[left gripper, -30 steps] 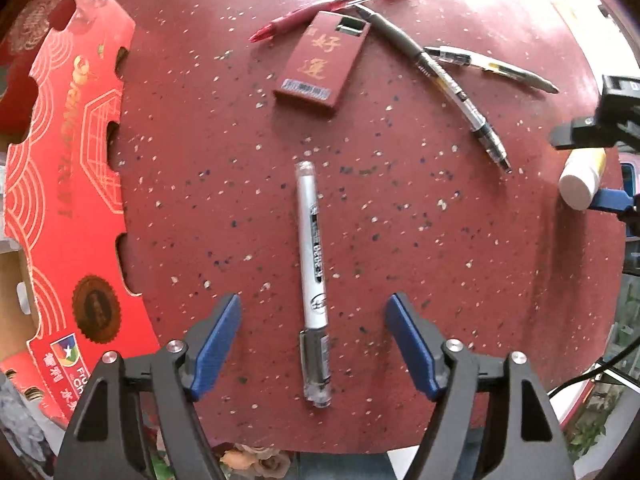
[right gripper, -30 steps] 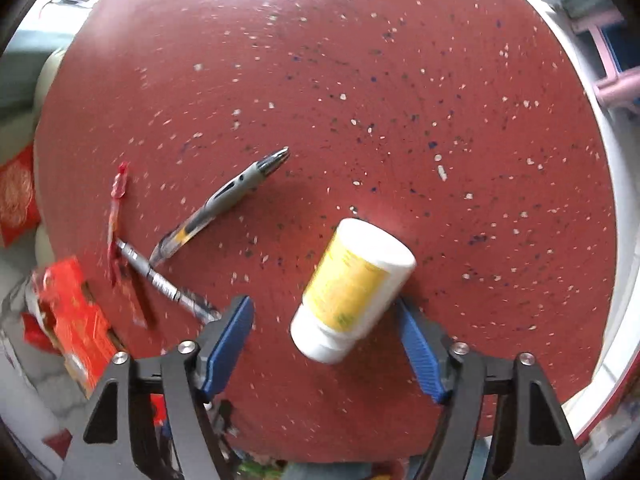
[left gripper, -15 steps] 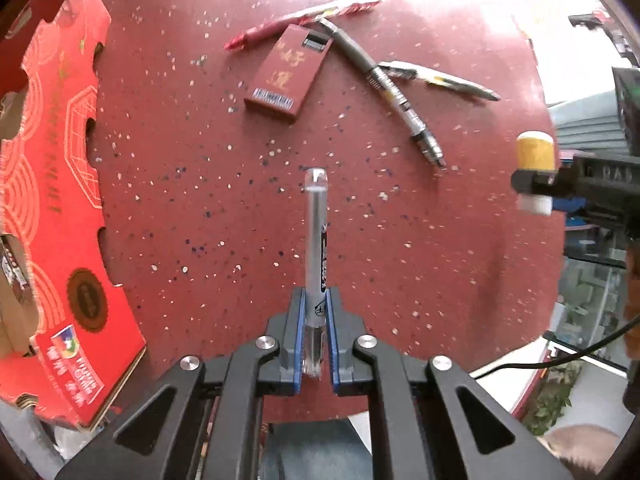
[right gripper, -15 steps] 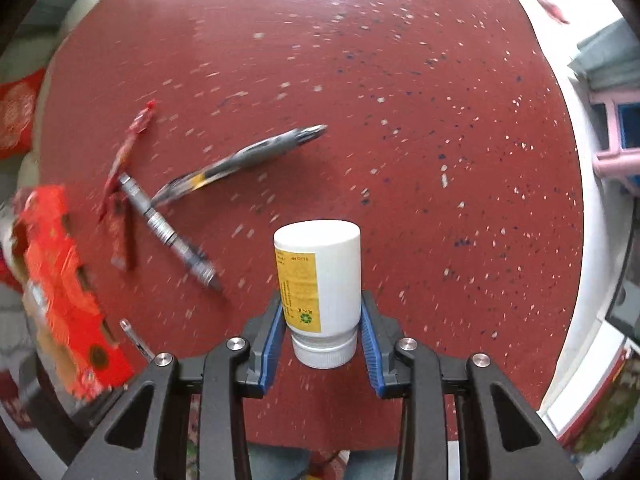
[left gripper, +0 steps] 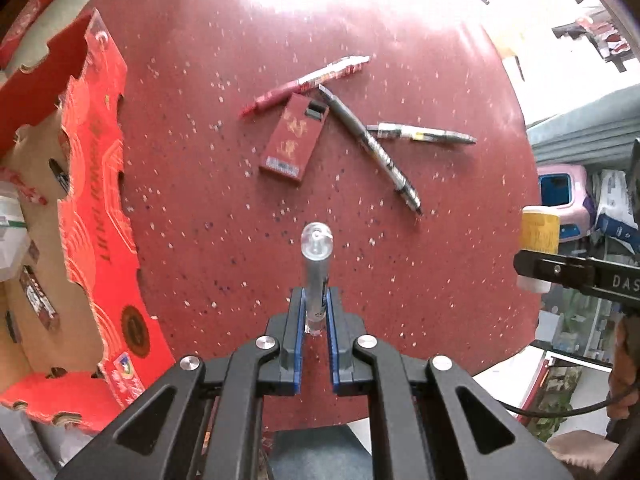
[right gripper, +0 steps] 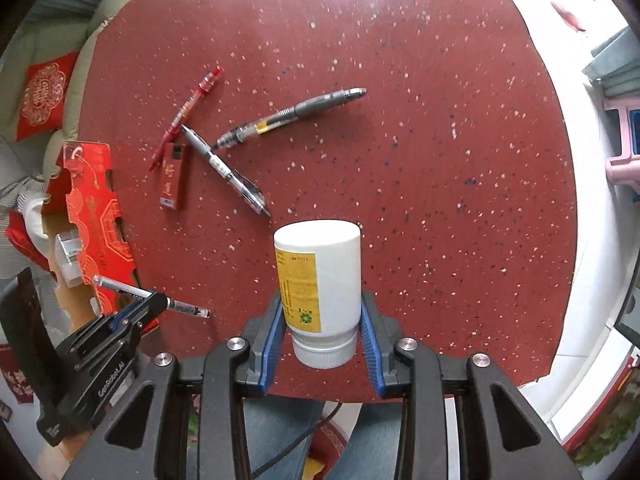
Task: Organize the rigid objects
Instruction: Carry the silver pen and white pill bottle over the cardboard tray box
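- The round table (left gripper: 224,240), a speckled dark-red top with a glossy glare at its far side, carries all the loose stationery.
- The red cardboard box (left gripper: 96,208) with scalloped flaps and gold print sits at the table's left edge; a few small items lie inside, too blurred to name.
- The right gripper (right gripper: 322,320) points steeply down, its blue pads clenched on either side of a white plastic bottle (right gripper: 324,280) with a yellow label; the bottle is clear of the table, ribbed cap toward the camera. The jaws have just closed on it.
- The left gripper (left gripper: 316,312) also points steeply down, clamped tight on a slim clear-barrelled pen (left gripper: 316,264) lifted off the table, its rounded transparent cap pointing away. From the right wrist view the pen juts out near the box.
- A flat dark-red case (left gripper: 294,140) with gold characters lies mid-table.
- 3 pens lie around it: a red pen (left gripper: 308,82) touching its far corner, a grey pen (left gripper: 372,148) just right of it, a clear-and-grey pen (left gripper: 424,134) beside that one.
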The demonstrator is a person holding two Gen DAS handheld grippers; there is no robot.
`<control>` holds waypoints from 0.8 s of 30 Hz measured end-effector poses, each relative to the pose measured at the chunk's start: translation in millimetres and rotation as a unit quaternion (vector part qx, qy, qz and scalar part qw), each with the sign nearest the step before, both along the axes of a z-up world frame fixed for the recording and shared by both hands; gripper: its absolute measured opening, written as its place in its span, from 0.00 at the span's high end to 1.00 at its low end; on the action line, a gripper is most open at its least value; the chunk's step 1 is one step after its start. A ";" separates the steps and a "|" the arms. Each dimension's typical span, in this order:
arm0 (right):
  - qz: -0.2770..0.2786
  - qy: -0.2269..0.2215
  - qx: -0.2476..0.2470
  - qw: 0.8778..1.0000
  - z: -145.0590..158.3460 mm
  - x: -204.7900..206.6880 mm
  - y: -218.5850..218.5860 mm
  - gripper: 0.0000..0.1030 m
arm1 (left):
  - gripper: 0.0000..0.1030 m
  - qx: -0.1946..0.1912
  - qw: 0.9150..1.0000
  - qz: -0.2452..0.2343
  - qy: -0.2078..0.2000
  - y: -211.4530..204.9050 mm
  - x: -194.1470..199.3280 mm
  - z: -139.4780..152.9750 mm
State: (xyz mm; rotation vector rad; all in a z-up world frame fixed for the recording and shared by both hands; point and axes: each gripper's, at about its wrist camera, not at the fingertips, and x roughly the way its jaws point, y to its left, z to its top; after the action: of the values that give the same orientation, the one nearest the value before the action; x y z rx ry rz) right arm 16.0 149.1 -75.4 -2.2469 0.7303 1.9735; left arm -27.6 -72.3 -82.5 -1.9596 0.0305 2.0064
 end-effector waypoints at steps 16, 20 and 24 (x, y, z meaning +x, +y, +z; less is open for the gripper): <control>0.117 0.083 0.030 0.989 62.0 -49.1 -53.7 0.64 | 0.90 0.018 0.992 0.081 0.098 -57.5 -24.4 75.8; 0.172 0.108 0.030 0.979 77.8 -67.1 -94.7 0.64 | 0.90 0.008 0.986 0.126 0.109 -85.7 -25.5 87.3; 0.226 0.128 0.025 0.965 86.7 -81.6 -140.8 0.64 | 0.90 -0.009 0.979 0.168 0.119 -116.5 -23.7 95.7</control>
State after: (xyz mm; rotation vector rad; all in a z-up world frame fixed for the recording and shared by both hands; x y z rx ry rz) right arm -65.6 8.3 11.3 -2.3106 0.1786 2.4799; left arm -51.4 -188.9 13.1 -1.8185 -0.2419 2.4545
